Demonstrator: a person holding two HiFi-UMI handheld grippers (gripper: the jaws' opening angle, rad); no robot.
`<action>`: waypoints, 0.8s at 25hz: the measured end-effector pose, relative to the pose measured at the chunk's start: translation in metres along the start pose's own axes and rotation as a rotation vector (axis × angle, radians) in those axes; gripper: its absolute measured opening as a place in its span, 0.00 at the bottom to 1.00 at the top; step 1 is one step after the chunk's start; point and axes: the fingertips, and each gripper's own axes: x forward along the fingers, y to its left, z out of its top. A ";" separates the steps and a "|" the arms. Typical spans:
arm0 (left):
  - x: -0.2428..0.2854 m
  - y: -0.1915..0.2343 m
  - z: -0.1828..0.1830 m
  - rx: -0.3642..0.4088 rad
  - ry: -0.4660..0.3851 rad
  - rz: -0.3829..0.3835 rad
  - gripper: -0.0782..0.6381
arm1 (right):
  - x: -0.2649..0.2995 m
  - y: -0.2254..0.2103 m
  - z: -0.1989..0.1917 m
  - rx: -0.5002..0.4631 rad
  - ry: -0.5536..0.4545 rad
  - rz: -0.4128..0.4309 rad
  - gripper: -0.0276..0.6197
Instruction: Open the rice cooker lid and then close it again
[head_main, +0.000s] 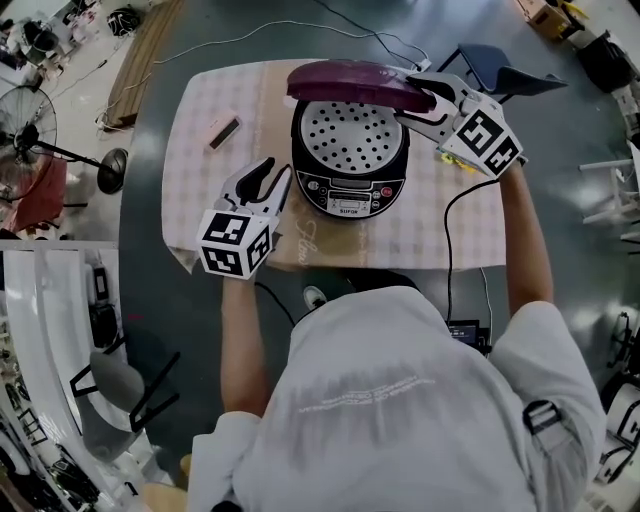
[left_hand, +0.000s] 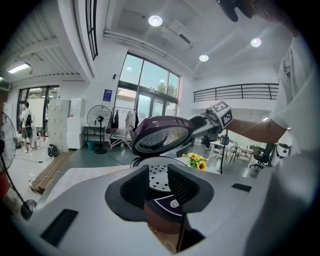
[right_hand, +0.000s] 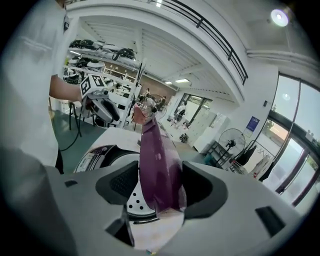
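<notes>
Presently the rice cooker (head_main: 350, 150) stands mid-worktop (head_main: 200, 150), control panel towards the person, with its maroon lid (head_main: 350, 82) raised over the rear rim. The right gripper (head_main: 418, 97) sits at the cooker's right rear. Its fingers (right_hand: 122, 182) stand apart with the lid's edge between them, close against one pad and clear of the other. The left gripper (head_main: 272, 178) lies just beside the cooker's left front wall. Its fingers (left_hand: 135, 187) are apart and grip nothing, with the cooker body seen beyond them.
</notes>
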 end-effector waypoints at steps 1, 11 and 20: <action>0.001 -0.001 0.001 0.002 0.000 -0.004 0.29 | 0.000 0.004 0.000 0.012 -0.007 0.012 0.49; 0.002 -0.008 -0.010 -0.003 0.020 -0.028 0.29 | 0.000 0.044 -0.023 0.111 -0.037 0.086 0.50; -0.003 -0.004 -0.017 -0.022 0.031 -0.028 0.29 | 0.009 0.082 -0.040 0.216 -0.045 0.121 0.49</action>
